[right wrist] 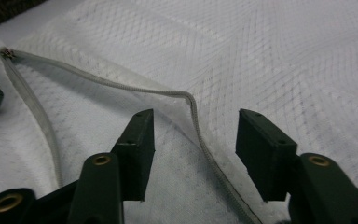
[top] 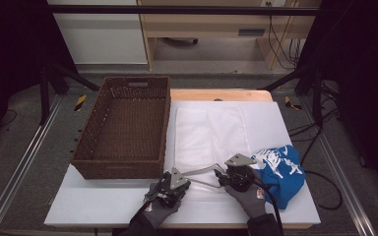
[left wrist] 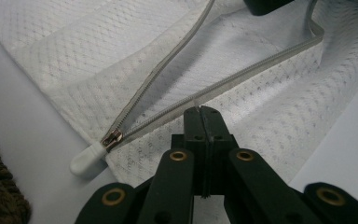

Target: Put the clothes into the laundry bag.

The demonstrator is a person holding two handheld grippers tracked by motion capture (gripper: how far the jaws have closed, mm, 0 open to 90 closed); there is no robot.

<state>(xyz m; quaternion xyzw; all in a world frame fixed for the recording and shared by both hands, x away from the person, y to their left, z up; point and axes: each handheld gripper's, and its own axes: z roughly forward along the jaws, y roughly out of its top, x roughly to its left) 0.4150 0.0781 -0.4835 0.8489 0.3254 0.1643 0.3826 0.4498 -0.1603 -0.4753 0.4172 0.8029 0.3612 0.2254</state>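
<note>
**Mesh bag unzipped, left gripper clamped on the zipper edge, right one hovering over the other side**

High view first: both grippers sit at the near edge of the table (top: 103, 209), side by side. The left gripper (top: 173, 183) and right gripper (top: 225, 173) are at the near end of the white mesh laundry bag (top: 211, 130), which lies flat in the middle of the table with its zipper (top: 204, 170) pulled open between them. A brown wicker basket (top: 123, 128) sits just left of the bag, its long wall running along the bag's left edge. A blue garment (top: 280, 169) is bunched up right beside the right gripper, hanging a bit over the table's right edge. So it's tight on both sides, with bare table mostly in the near-left corner.

Left gripper view: the jaws are fully closed, pinching the mesh right at the nearer zipper tape. The slider (left wrist: 112, 139) with its white pull tab (left wrist: 86, 157) sits just off to the left at the bag's corner, and the 2 zipper tapes fan out from it. A bit of basket weave shows at the bottom left.

Right gripper view: the jaws stand about half open and aren't gripping anything. The raised, bent zipper tape (right wrist: 193, 116) runs between the 2 pads without either one pressing on it. Mesh all around it, the slider far off at the top left.
</note>
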